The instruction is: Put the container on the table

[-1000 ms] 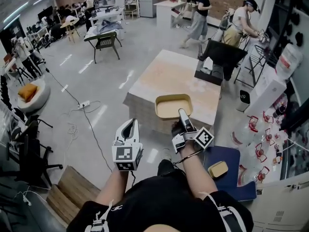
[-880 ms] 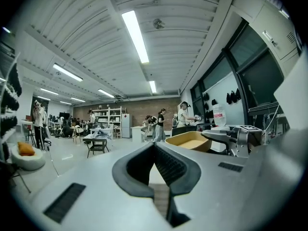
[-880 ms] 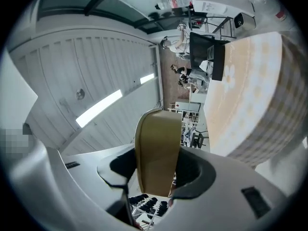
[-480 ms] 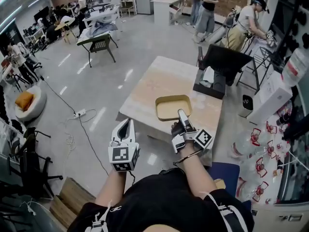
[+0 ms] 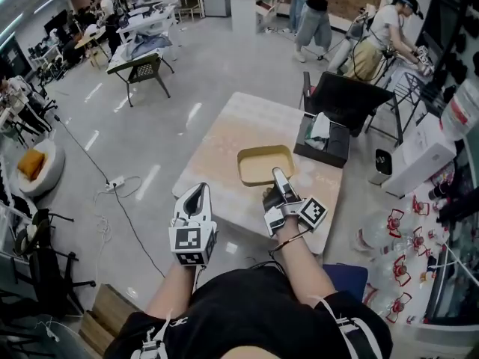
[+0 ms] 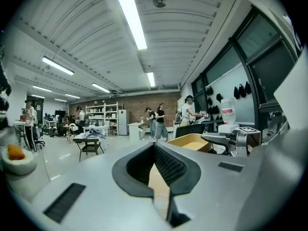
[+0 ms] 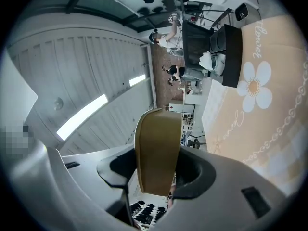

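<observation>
A shallow tan container (image 5: 263,164) hangs above the near half of the table (image 5: 224,137), which wears a pale floral cloth. My right gripper (image 5: 278,174) is shut on its near rim; in the right gripper view the tan wall (image 7: 158,153) is clamped between both pads, with the cloth (image 7: 260,114) beyond. My left gripper (image 5: 198,191) floats to the left of the container, off the table's near corner, shut with nothing held. The left gripper view shows the container (image 6: 192,141) and the right gripper (image 6: 226,139) off to its right.
A black case with white cloths (image 5: 323,140) sits on the table's far right part, with a black chair (image 5: 344,96) behind it. A white box (image 5: 419,155) stands at right. A cable and power strip (image 5: 112,184) lie on the floor at left. People work at the back.
Both grippers and the held container have travelled forward together; the table has drawn closer beneath them. The grip on the container is unchanged.
</observation>
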